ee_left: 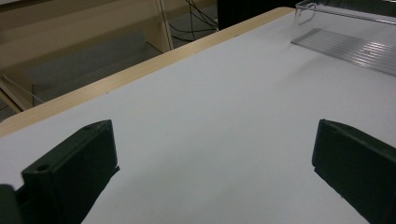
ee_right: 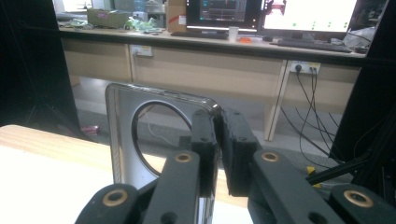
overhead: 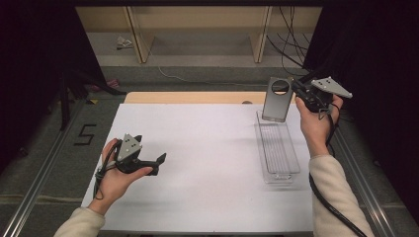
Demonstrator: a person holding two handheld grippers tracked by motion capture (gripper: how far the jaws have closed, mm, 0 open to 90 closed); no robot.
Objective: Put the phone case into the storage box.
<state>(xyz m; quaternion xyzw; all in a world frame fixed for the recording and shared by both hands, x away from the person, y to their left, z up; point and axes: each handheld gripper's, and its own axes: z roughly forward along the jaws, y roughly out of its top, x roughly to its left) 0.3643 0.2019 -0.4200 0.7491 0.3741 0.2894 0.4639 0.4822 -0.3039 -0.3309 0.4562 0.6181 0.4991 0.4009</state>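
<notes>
Above the tabletop's far right corner, the right gripper is clamped on the top edge of a grey phone case, held upright over the clear tray. Near the left edge, the left gripper is spread wide, holding nothing.

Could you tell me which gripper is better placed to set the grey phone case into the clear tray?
Right. The right gripper already clamps the phone case just above the clear tray's far end, while the left gripper hangs open, far across the table.
</notes>
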